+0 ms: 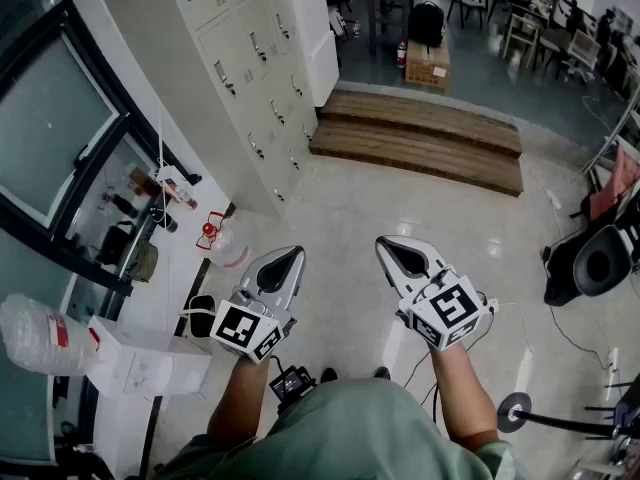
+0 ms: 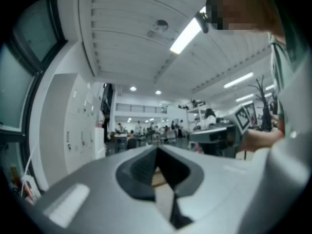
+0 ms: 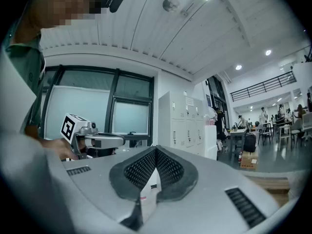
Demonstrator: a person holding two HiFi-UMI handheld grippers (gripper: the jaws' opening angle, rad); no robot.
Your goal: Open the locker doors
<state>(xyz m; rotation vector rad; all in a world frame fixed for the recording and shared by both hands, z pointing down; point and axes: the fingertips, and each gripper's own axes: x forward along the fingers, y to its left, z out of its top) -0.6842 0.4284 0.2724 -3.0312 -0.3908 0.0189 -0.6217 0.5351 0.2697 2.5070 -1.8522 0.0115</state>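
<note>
Both my claws, left gripper [image 1: 288,258] and right gripper [image 1: 390,248], are pinched together, holding nothing. Lockers [image 1: 215,28] stand well away, doors [image 1: 262,40] closed, wooden steps [image 1: 420,140] beside them, floor [image 1: 350,208] between.

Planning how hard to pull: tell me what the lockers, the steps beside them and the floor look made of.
Lockers: probably painted sheet metal, pale grey, matt; flat doors with small handles.
Steps: wood or wood-look boards, brown with plank lines.
Floor: polished tile or stone, pale, glossy; light reflects off it.
</note>
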